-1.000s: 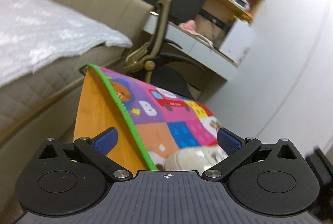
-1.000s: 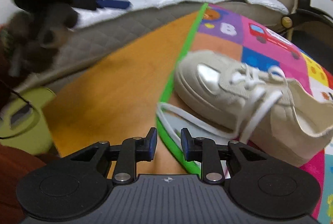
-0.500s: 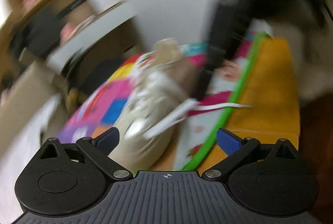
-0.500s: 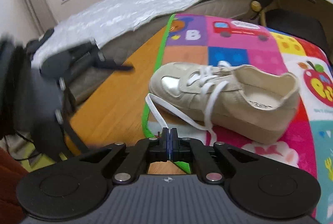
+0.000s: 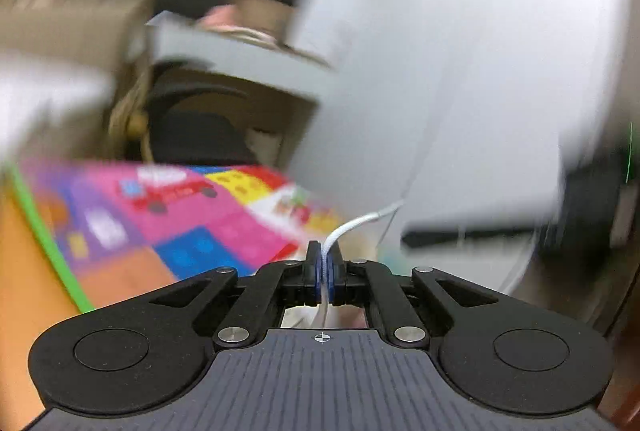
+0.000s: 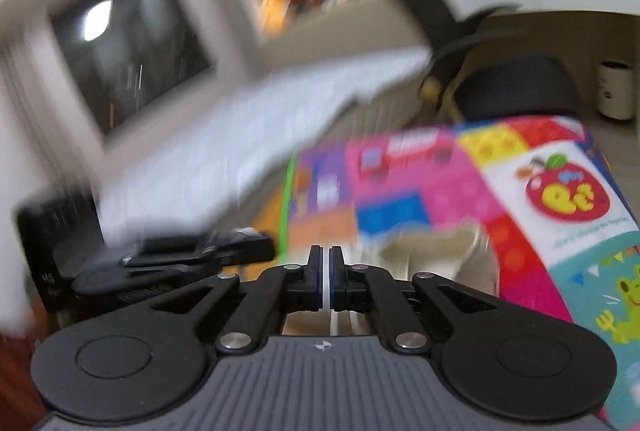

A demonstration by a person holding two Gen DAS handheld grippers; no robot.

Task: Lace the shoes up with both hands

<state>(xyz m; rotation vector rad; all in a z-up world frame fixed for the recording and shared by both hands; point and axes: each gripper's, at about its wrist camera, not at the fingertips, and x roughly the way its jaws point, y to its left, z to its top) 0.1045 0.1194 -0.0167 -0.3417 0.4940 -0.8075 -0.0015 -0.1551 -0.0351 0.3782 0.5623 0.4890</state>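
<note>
The left gripper (image 5: 324,263) pinches the white shoelace (image 5: 352,227). The right gripper (image 6: 326,271) looks shut on lace too. Lace is soft and floppy; hold near its tip.

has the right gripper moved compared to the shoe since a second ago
Yes. The right gripper has lifted and swung: the shoe, earlier filling the right wrist view, now peeks just past its shut fingers, with the play mat and window above.

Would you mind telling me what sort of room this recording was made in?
Most likely a bedroom or child's room at home: a bed with a white cover, a colourful cartoon play mat on the floor, and a desk chair beside shelves.
</note>
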